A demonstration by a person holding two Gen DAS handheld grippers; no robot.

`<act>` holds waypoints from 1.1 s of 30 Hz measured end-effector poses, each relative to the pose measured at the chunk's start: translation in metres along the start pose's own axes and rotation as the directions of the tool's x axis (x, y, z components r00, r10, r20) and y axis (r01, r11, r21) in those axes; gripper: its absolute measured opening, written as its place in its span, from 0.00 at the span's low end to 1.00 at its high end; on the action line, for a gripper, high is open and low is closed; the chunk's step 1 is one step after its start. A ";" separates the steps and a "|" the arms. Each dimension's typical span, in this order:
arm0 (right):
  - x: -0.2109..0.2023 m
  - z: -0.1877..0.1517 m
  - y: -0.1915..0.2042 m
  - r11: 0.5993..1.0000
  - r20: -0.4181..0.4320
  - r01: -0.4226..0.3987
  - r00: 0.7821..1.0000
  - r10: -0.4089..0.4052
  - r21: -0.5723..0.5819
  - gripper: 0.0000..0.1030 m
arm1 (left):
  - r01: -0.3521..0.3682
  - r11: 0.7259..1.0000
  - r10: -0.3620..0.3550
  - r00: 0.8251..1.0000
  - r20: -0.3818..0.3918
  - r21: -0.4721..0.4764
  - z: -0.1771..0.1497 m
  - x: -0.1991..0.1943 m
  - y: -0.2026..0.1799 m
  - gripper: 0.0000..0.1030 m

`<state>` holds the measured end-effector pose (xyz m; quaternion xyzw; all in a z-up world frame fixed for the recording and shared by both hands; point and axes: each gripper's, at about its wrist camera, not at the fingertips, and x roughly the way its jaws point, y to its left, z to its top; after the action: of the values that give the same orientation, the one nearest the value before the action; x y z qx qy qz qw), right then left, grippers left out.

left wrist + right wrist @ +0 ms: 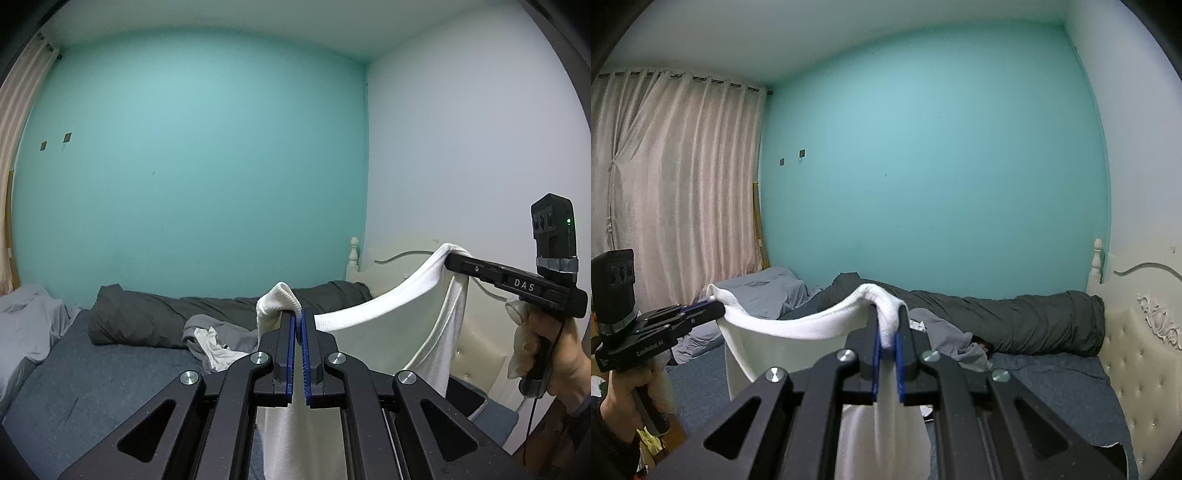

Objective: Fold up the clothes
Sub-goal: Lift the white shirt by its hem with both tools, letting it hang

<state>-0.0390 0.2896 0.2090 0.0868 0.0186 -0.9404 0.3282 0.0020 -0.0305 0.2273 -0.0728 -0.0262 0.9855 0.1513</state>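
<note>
Clamped tight, both sets of jaws, each on a bunched end of the white garment's ribbed edge. Left gripper (297, 314) pinched a knuckle of knit that bulged up over its blue pads (291, 343); right gripper (887, 334) bit a similar wad, cloth rolled over the fingertips.

Between the two, the white garment (354, 314) hung in the air above the bed (92, 373), ribbed band sagging in a shallow curve from one grip to the other, body dropping below out of both views. Looked like a vest or tee; cannot tell which.

Judged light, soft and limp: no stiffness to keep a shape, stretchy at the band, prone to slide out of a shallow pinch. Best taken at the thick ribbed edge or shoulder seams, well apart, as here, with enough tension to flatten the sag.

Held high and roughly level, both grippers side by side, pointing toward the teal wall (192, 177). Right hand (554, 354) wrapped round its handle; left hand (622, 402) likewise, low in the right wrist view. Grey clothes (218, 336) heaped on the bed beyond.
</note>
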 end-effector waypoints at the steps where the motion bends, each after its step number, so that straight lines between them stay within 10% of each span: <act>1: -0.003 0.001 0.001 1.000 0.003 -0.002 1.000 0.002 0.001 0.06 | -0.002 1.000 0.002 1.000 0.003 0.004 0.001 -0.003 -0.002 0.03; 33: -0.074 0.040 0.045 0.998 0.111 -0.032 0.993 0.037 -0.048 0.06 | -0.032 0.999 0.030 0.992 0.125 0.017 0.048 -0.074 -0.008 0.03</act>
<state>0.0398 0.2965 0.2626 0.0265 0.0203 -0.9374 0.3467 0.0669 -0.0466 0.2855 -0.0098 -0.0250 0.9905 0.1347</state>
